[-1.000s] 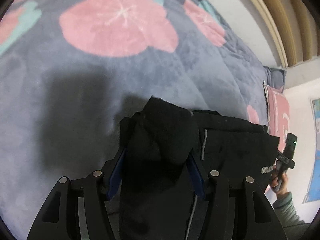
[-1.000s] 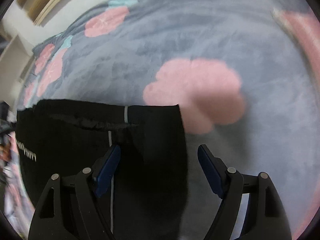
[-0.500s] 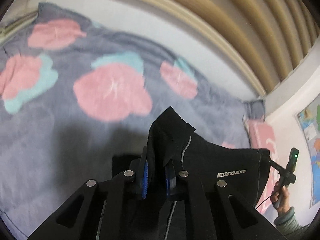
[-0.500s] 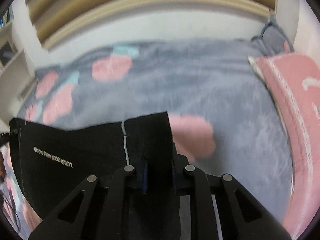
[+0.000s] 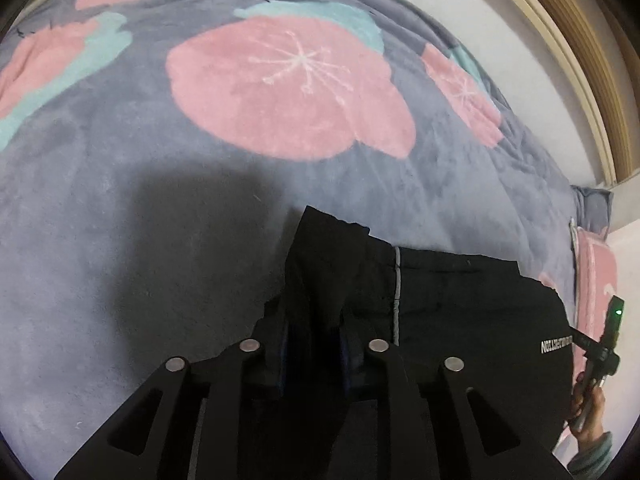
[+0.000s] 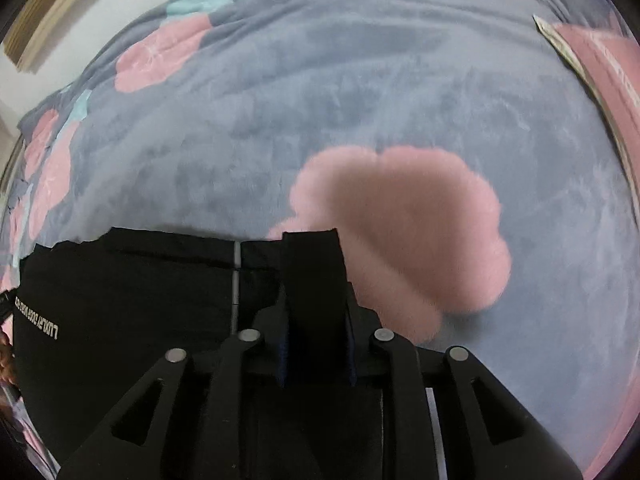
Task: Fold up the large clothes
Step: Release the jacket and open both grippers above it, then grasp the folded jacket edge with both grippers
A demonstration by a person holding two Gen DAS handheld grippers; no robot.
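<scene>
A black garment (image 5: 472,304) with a grey seam stripe and white lettering is held stretched between both grippers over a grey blanket (image 5: 200,200) with pink flowers. My left gripper (image 5: 316,344) is shut on one corner of the garment, which sticks up between the jaws. My right gripper (image 6: 316,340) is shut on the other corner of the black garment (image 6: 132,288). The right gripper also shows far right in the left wrist view (image 5: 600,356), held by a hand.
The blanket (image 6: 360,100) covers a bed. A pink pillow (image 6: 604,64) lies at the bed's right end, also visible in the left wrist view (image 5: 592,276). A white wall and wooden slats (image 5: 580,40) run behind the bed.
One second ago both grippers were open around the garment corners; they closed on them and lifted. Since half a second ago both have tilted back down toward the blanket with the garment held.
</scene>
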